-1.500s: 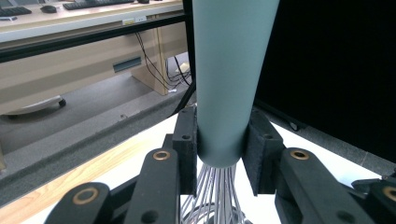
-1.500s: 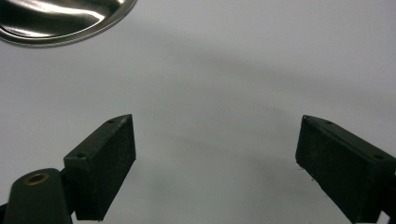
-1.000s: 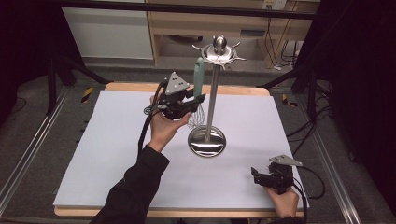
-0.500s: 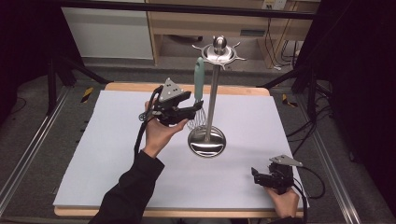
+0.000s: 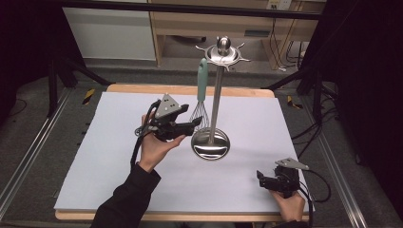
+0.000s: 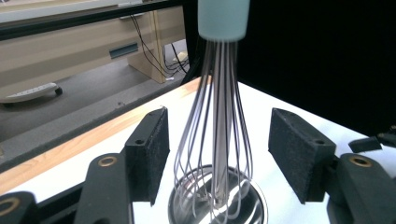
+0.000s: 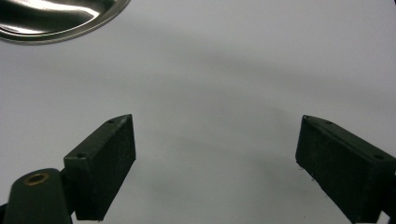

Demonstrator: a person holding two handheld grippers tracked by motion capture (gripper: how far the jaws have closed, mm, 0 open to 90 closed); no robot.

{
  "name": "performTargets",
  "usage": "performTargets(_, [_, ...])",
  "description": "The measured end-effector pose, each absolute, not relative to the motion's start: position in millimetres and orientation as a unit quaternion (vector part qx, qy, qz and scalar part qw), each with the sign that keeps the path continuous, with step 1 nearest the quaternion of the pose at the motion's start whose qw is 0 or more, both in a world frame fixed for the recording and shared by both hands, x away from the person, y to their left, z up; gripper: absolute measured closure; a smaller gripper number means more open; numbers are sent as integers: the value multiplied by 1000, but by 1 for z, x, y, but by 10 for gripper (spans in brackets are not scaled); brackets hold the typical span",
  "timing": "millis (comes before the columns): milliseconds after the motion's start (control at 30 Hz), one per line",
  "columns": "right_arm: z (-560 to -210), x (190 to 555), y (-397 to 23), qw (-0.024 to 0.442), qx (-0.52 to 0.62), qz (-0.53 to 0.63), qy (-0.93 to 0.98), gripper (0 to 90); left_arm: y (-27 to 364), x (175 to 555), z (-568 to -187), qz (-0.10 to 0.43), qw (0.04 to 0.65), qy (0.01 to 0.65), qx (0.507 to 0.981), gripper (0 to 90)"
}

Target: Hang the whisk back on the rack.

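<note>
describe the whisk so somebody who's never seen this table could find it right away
Start at the tall steel utensil stand rising from its round shiny base in the middle of the white table. The whisk hangs from the stand's top rack on the left of the pole, wires down. Its pale teal handle is the only coloured part among the bare metal, and the left gripper is open beside it.

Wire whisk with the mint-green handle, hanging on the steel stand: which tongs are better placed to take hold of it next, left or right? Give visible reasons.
Left. The left tongs are open beside the mint-handled wire whisk, whose wires lie between their jaws. The right tongs sit open at the table's near edge, away from the steel stand.
</note>
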State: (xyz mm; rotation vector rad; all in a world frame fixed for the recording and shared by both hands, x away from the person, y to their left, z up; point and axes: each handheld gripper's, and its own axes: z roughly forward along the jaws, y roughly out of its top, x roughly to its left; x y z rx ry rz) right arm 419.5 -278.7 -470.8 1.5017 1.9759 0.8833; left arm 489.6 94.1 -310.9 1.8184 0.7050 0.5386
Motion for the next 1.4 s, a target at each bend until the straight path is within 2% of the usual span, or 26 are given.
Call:
performTargets(633, [-471, 419, -279, 250, 553, 323, 726, 123, 123, 471, -368, 206, 503, 315, 778, 349])
performTargets(1033, [-472, 418, -280, 254, 555, 315, 727, 121, 158, 468, -409, 188, 475, 360, 781, 327])
performTargets(1400, [-474, 417, -283, 263, 557, 303, 727, 121, 200, 458, -435, 198, 445, 402, 775, 303])
